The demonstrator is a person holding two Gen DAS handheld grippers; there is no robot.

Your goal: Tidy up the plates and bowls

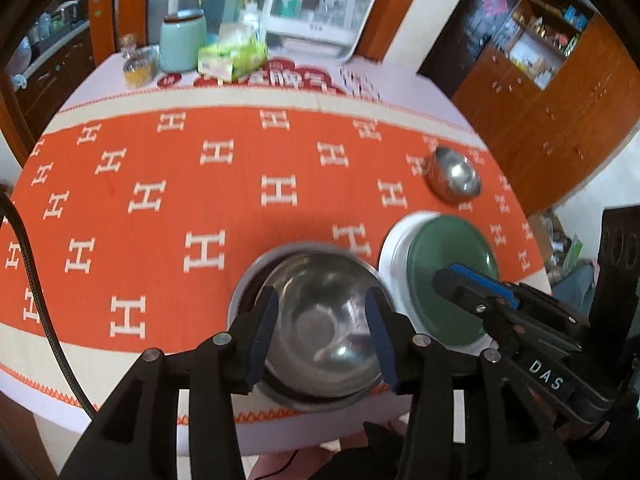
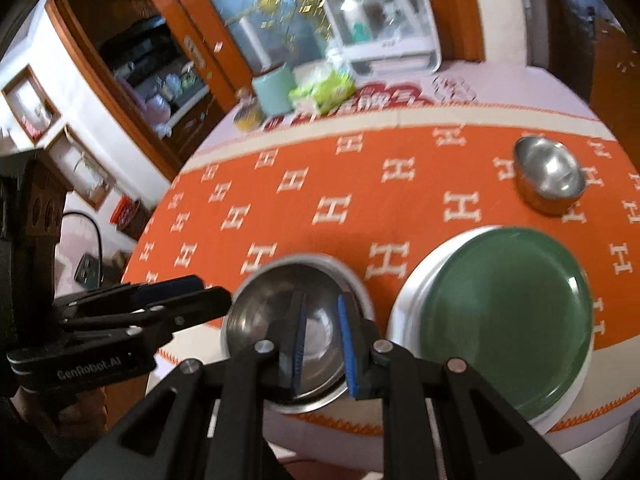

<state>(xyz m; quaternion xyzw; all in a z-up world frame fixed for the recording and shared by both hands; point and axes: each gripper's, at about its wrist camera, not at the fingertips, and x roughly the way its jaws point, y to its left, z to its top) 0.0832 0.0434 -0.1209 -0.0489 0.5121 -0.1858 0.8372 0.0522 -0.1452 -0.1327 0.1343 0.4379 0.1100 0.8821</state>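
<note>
A round table draped in an orange cloth (image 1: 168, 216) patterned with white letter H's is seen from two handheld grippers poised above its near edge. Directly below the left gripper (image 1: 322, 334) a steel bowl (image 1: 320, 320) is nested inside a second, wider steel bowl (image 1: 244, 280), whose rim is seen around it; the blue-padded fingers (image 1: 264, 336) are spread partly apart and framed to either side of the inner bowl, above it and not pressed on it, with nothing gripped between them. In the right wrist view the same nested bowls (image 2: 280, 304) are seen just beyond the right gripper (image 2: 322, 344), whose jaws are drawn narrow with only a slim gap left and nothing caught in it. Just to the right of the bowls, a green plate (image 2: 508, 320) is stacked on a white plate (image 2: 404, 300) near the table's edge. A third, smaller steel bowl (image 2: 550, 174) is set apart farther back on the cloth. At the far side of the table a pale green canister (image 1: 182, 42), a tissue pack (image 1: 234, 56) and a white storage case (image 1: 320, 8) are grouped.
</note>
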